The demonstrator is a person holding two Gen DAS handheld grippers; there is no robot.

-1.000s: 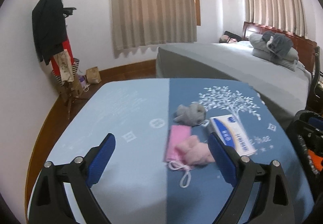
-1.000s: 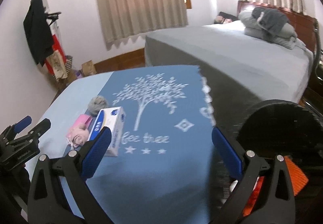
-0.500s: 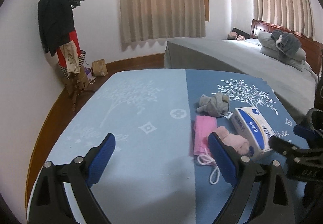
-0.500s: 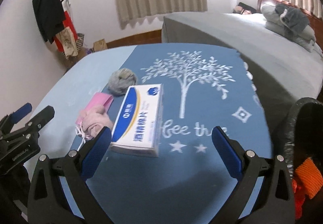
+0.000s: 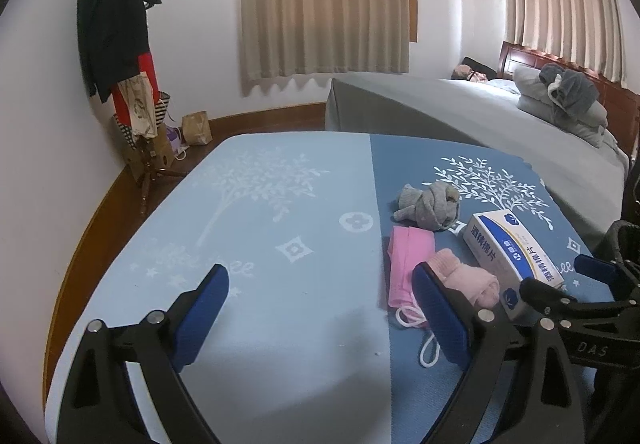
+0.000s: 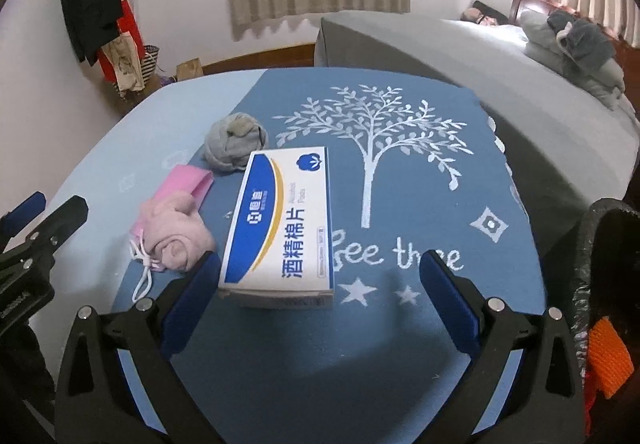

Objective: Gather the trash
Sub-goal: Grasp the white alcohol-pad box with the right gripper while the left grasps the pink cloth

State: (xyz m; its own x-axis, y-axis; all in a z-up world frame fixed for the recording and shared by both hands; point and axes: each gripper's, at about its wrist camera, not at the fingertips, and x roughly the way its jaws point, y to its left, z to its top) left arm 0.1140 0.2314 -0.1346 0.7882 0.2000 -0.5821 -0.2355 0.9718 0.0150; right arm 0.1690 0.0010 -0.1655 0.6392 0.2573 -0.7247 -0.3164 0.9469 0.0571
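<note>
On the two-tone blue desk (image 6: 400, 324), left to right: crumpled pink face mask (image 6: 176, 232), grey balled sock (image 6: 236, 142), white-and-blue cardboard box (image 6: 282, 228). The left tool (image 5: 320, 314) hangs open beside them. The right tool (image 6: 320, 296), spread wide, has closed in on the box, probably the first pickup.
</note>
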